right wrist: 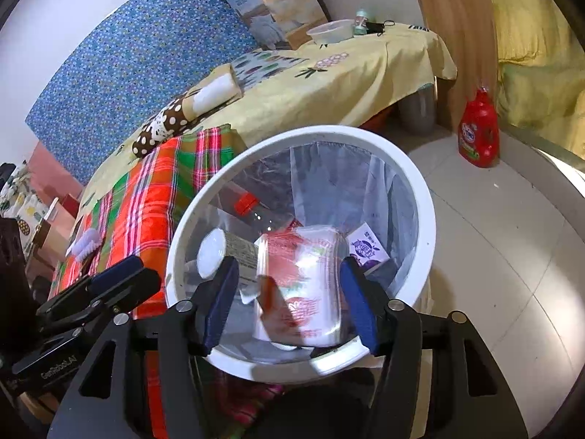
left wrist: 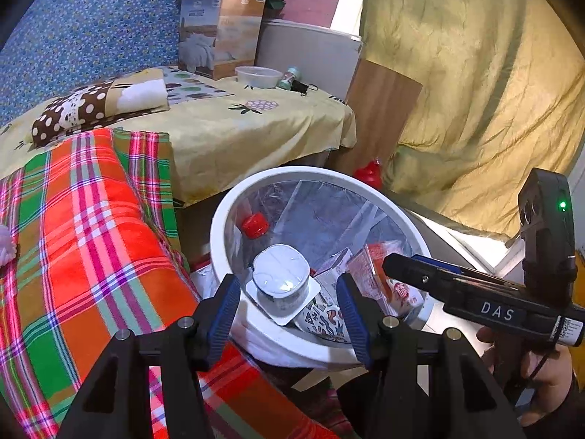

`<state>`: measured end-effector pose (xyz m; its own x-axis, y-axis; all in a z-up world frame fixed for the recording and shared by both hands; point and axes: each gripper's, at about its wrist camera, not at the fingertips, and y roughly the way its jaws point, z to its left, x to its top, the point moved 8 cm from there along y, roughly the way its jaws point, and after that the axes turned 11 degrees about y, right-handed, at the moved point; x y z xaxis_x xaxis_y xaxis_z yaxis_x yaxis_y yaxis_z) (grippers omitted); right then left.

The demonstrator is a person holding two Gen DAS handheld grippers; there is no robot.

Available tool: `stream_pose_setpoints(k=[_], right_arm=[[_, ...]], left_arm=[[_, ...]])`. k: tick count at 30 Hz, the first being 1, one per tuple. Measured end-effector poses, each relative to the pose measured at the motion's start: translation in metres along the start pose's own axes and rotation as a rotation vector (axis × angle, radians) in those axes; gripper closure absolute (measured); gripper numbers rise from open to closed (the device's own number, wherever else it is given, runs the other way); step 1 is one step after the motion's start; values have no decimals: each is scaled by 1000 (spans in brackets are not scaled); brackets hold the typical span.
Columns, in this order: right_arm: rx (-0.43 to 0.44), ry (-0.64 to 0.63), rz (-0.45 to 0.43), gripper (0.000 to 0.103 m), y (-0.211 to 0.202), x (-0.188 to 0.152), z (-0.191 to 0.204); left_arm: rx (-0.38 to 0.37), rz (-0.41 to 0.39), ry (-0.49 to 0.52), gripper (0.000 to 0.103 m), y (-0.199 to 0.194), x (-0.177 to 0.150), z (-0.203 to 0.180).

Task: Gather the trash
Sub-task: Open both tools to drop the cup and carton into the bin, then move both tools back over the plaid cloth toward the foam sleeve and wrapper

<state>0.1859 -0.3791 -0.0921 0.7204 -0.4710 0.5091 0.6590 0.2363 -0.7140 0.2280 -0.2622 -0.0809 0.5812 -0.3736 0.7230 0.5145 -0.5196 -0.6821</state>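
Observation:
A white trash bin (left wrist: 223, 219) lined with a clear bag stands beside the bed; it also shows in the right wrist view (right wrist: 427, 201). Inside lie a white yogurt cup (left wrist: 279, 280), a red-capped bottle (left wrist: 254, 225), a patterned paper cup (left wrist: 321, 323) and cartons. My left gripper (left wrist: 287, 316) is open and empty above the bin's near rim. My right gripper (right wrist: 289, 301) is open over the bin, and a blurred red-and-white plastic wrapper (right wrist: 303, 285) lies between its fingers, apart from both pads. A purple carton (right wrist: 365, 250) and a bottle (right wrist: 234, 248) lie in the bin.
A red, green and orange plaid blanket (left wrist: 91, 237) covers the bed left of the bin. A yellow sheet (left wrist: 237, 124) carries a plastic bowl (left wrist: 257, 76) and boxes (left wrist: 219, 33). A red detergent bottle (right wrist: 479, 130) stands on the tiled floor. A yellow curtain (left wrist: 475, 73) hangs at right.

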Motion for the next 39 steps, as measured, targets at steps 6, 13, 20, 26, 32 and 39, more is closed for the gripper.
stream_pose_setpoints(k=[6,13,20,26,32,39], right_arm=[[2,-7,-9,40,-3,2,5],[27,-57,-20,40,-12,-2,25],[77,-135,-22,40,-21,-14,54],[114,-184,-22,40,-26,-24,76],[153,-225,-15,40,-29,-35,96],[194,-269,9,40,-29,-51,119]], left_arm=[[18,-23,-24,48,-19,-3,9],[37,-57,-66,48,-45,-10,21],[80,-85,-100,48,-73,-20,34],[110,-105,-135,49,-97,-31,48],[160,-123,-156,48,-121,-45,61],[226,-121,-196,48,-142,-66,82]])
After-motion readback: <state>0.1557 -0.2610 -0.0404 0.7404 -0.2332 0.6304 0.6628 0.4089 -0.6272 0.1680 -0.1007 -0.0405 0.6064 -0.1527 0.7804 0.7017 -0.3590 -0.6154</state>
